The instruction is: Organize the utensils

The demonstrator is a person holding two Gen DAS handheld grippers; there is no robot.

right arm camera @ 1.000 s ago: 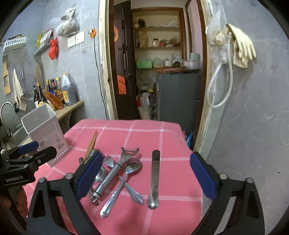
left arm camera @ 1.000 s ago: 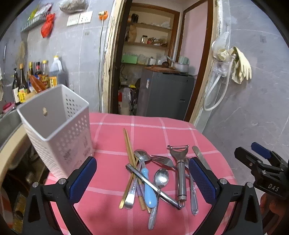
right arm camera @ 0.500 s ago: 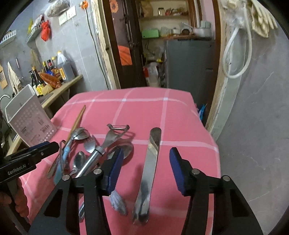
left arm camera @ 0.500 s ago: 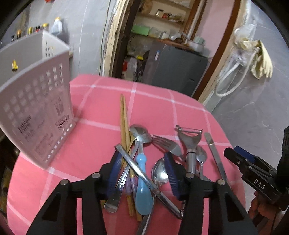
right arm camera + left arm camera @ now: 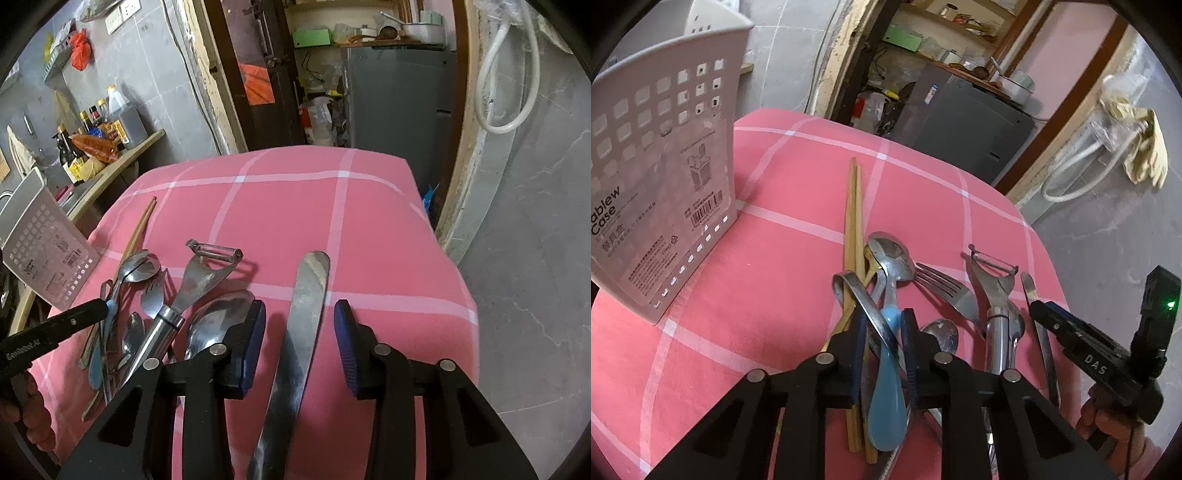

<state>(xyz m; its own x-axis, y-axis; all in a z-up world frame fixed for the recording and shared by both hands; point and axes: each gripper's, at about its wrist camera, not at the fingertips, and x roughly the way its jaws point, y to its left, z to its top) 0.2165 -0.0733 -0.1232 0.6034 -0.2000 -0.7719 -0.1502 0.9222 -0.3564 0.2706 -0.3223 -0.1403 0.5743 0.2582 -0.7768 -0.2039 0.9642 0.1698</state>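
A pile of utensils lies on the pink checked tablecloth (image 5: pixel 783 258). My left gripper (image 5: pixel 882 325) is nearly shut around a steel handle (image 5: pixel 866 302) and the blue-handled spoon (image 5: pixel 886 384); wooden chopsticks (image 5: pixel 851 221) lie just left of its pads. A fork (image 5: pixel 945 288), a peeler (image 5: pixel 993 284) and more spoons lie to the right. The white perforated utensil case (image 5: pixel 661 177) stands at the left. My right gripper (image 5: pixel 299 332) is open and straddles a butter knife (image 5: pixel 306 306) without touching it; the peeler (image 5: pixel 199 277) is to its left.
The table ends at the right, with grey floor (image 5: pixel 535 258) beyond. A counter with bottles (image 5: pixel 92 125) stands at the left. A doorway with a grey cabinet (image 5: pixel 399 99) is behind the table. A hose and gloves (image 5: pixel 1137 155) hang on the wall.
Both grippers have dropped toward the table and narrowed. The left one has closed in around the steel handle and blue spoon; the right one has moved over the butter knife.
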